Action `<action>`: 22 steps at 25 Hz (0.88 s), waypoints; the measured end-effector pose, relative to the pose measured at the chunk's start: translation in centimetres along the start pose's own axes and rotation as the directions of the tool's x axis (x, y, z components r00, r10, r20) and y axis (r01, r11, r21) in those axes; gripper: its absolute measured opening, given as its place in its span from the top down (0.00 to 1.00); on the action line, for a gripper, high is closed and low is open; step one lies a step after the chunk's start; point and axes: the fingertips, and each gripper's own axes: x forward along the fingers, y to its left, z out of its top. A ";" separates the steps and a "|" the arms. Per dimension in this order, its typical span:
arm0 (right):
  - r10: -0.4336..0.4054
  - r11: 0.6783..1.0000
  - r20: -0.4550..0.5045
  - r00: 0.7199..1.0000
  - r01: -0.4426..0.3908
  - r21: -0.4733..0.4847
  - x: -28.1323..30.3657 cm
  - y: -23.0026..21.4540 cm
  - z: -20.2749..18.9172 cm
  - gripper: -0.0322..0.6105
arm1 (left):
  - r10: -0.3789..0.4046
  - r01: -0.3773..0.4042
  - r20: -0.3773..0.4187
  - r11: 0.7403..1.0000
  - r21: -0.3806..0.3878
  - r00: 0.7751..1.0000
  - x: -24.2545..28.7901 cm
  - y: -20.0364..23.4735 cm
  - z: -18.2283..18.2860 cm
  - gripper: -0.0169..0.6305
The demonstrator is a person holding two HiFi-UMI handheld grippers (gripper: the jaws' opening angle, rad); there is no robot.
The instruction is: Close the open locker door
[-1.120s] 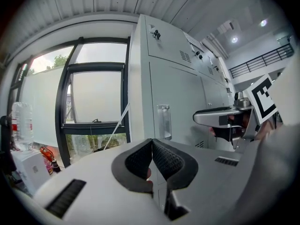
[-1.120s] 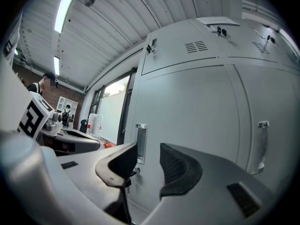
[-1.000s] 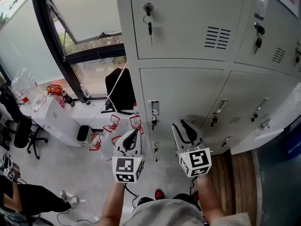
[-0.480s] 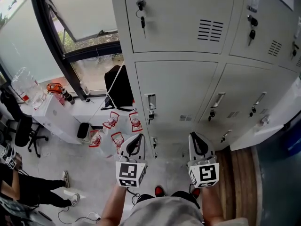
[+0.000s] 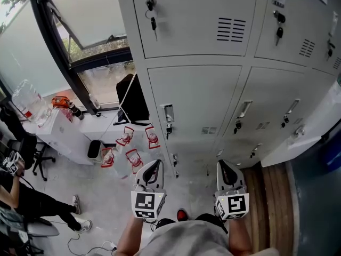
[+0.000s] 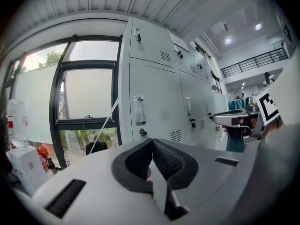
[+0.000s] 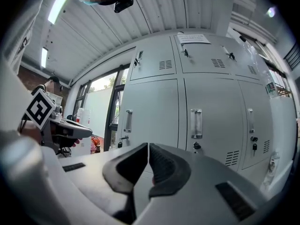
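The open pale grey sheet-steel locker door [image 5: 317, 129] juts out at the lower right of the grey steel locker bank [image 5: 197, 89], well apart from both tools. It should swing lightly, stiff but slick-painted, so a flat push near its latch edge looks best. The left gripper [image 5: 153, 164] is closed tight and empty. On the right gripper [image 5: 223, 165] the jaws are drawing together tip to tip, with nothing between them.
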 end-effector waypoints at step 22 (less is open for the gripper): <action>-0.001 1.000 -0.017 1.000 0.001 0.000 0.4 0.0 -0.4 0.92 | -0.003 0.003 -0.015 1.000 0.007 1.000 0.3 -0.4 -0.5 0.94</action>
